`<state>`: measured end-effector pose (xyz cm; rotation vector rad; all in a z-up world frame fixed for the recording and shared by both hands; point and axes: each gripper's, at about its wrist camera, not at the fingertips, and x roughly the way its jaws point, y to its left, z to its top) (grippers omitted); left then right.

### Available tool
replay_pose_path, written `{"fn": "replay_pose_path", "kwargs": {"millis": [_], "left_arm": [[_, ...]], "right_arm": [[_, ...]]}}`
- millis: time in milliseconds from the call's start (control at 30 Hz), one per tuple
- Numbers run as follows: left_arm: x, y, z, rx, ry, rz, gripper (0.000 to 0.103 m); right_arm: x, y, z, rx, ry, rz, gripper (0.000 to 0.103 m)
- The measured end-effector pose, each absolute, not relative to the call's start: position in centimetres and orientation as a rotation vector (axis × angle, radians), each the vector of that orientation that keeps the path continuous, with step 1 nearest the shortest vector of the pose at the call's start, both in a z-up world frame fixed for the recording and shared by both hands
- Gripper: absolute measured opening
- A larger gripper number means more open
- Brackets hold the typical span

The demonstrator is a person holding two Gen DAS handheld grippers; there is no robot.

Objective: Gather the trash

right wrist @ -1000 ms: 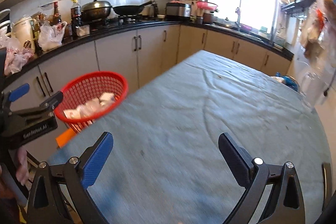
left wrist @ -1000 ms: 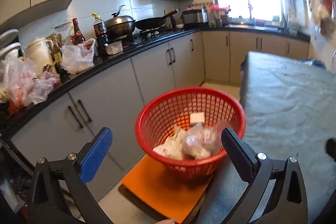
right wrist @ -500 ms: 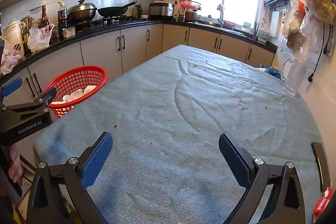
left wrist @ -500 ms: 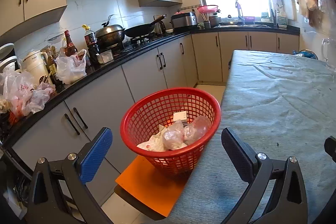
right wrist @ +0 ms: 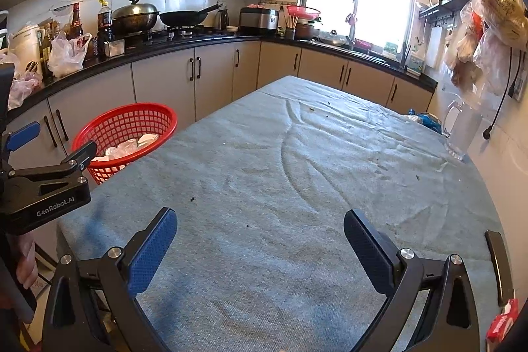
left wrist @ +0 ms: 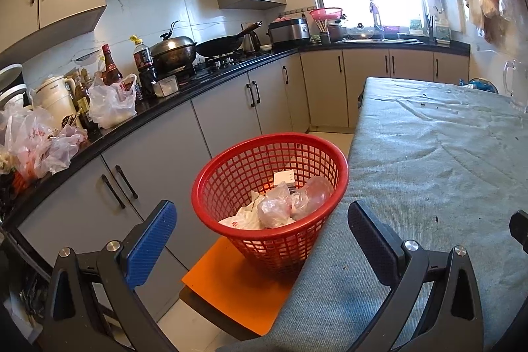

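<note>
Left gripper (left wrist: 262, 236) and right gripper (right wrist: 260, 240): jaws wide, empty. Red plastic mesh basket (left wrist: 211, 183), frame centre, holds crumpled wrappers (left wrist: 274, 210). Risk: nudging the basket off its orange stool (left wrist: 231, 289), spilling trash.

Right tool (right wrist: 260, 240) spread empty over grey tablecloth (right wrist: 297, 160), red basket (right wrist: 132, 121) left
</note>
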<state>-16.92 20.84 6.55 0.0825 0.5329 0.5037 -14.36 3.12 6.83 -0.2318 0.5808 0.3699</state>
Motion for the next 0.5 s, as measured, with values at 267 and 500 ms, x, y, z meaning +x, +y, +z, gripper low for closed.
{"fn": "replay_pose_path", "kwargs": {"millis": [267,500], "left_arm": [[-18.5,20.3,7.4,0.067,0.500,0.488,0.103],[-20.2,19.8,8.5,0.064,0.460,0.476,0.103]], "right_arm": [[-16.4,3.0,7.8,-0.247,0.552,0.365,0.102],[-18.4,3.2,8.8,-0.258,0.522,0.361,0.102]]}}
